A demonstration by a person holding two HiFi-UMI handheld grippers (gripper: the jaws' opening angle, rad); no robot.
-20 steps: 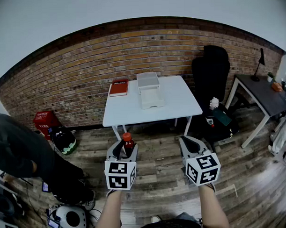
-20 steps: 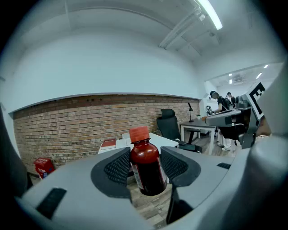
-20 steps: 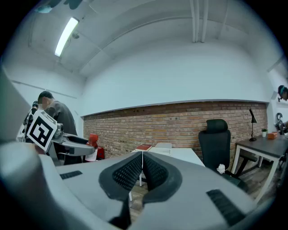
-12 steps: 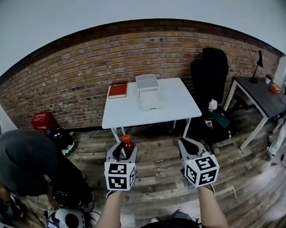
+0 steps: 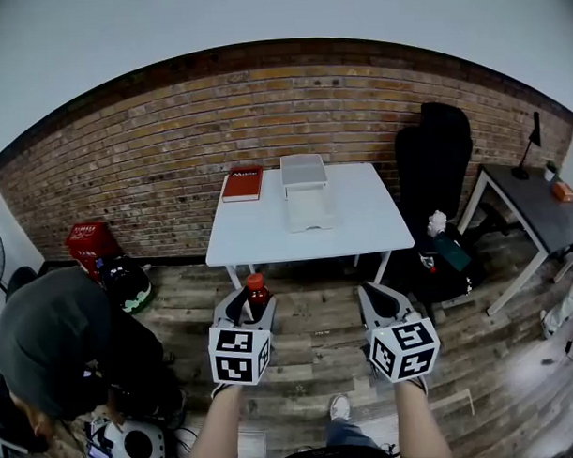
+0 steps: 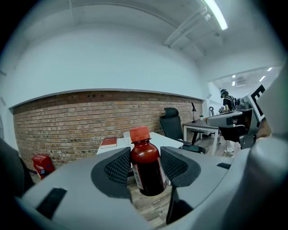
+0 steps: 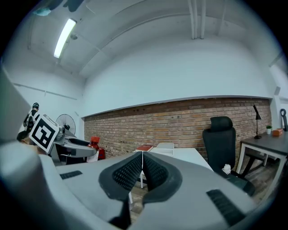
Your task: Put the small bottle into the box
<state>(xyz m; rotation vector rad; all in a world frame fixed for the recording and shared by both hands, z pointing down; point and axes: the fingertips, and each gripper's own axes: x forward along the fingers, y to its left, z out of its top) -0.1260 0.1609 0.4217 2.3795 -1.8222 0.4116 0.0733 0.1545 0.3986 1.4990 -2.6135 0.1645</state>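
Entry: two hand-held tools, one per hand.
- Left tool (image 5: 251,298) and right tool (image 5: 381,293): both had grey moulded bodies with two curved jaws, lined with black dimpled pads (image 6: 118,168).
- Each bore a white cube (image 5: 240,352) printed with black square markers, seen at lower centre of the head view.
- Forearms (image 5: 218,428) were uncovered.
- One light shoe (image 5: 340,406) showed at bottom centre.

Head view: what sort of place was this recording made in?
Probably an office or workroom. A white table stands against a bare brick wall, with a black office chair beside it and a grey desk carrying a lamp to the right.
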